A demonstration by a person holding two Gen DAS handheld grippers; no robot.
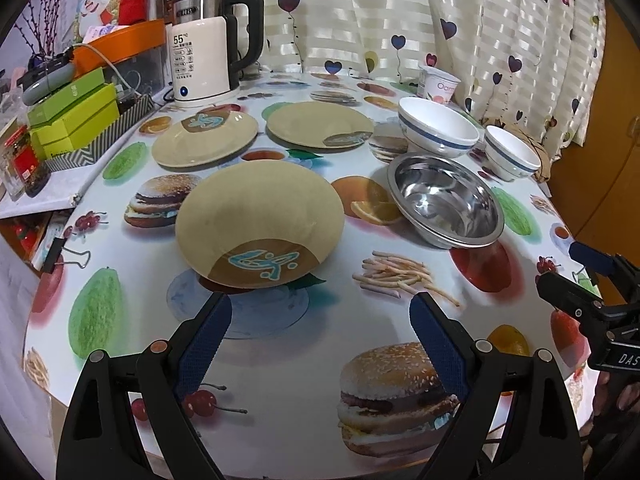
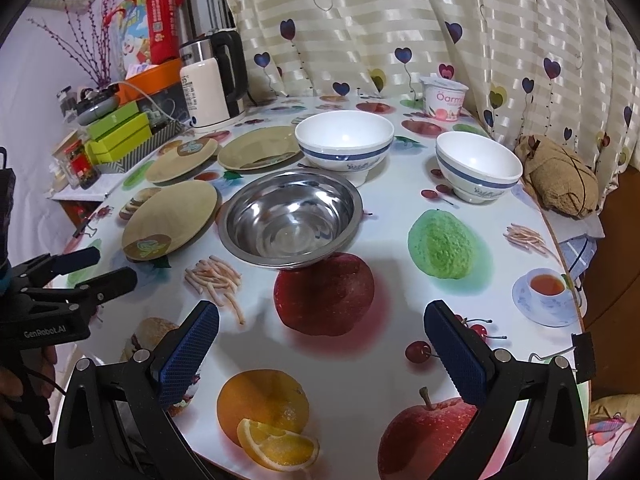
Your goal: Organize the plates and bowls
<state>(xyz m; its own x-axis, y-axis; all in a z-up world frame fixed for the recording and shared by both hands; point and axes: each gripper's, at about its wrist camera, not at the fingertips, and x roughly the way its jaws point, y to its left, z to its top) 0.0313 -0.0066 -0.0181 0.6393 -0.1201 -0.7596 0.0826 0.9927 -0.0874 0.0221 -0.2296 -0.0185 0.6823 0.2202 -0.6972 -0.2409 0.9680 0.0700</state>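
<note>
- a round table [image 1: 304, 364] under a glossy cloth printed with burgers, fruit and fries carries all the dishes, backed by a striped curtain with heart balloons [image 1: 420, 12].
- nearest the left gripper [image 1: 320, 316], a tan round plate with a brown corner patch and blue emblem [image 1: 260, 220] lies flat, its patch turned toward the camera; as a disc it has no long axis.
- two more tan plates sit behind it, side by side and apart: the far-left plate [image 1: 204, 140] shows its emblem at the far edge, the far-right plate [image 1: 320, 124] at its near right edge.
- a shiny stainless steel bowl [image 2: 290, 218] stands mouth up just right of the near plate.
- a large white bowl with a blue band [image 2: 344, 140] stands upright behind the steel bowl; a smaller matching bowl [image 2: 476, 168] stands well to its right.
- the left gripper hangs released, fingers spread, holding nothing.
- the right gripper [image 2: 322, 336] is likewise released above a printed apple.
</note>
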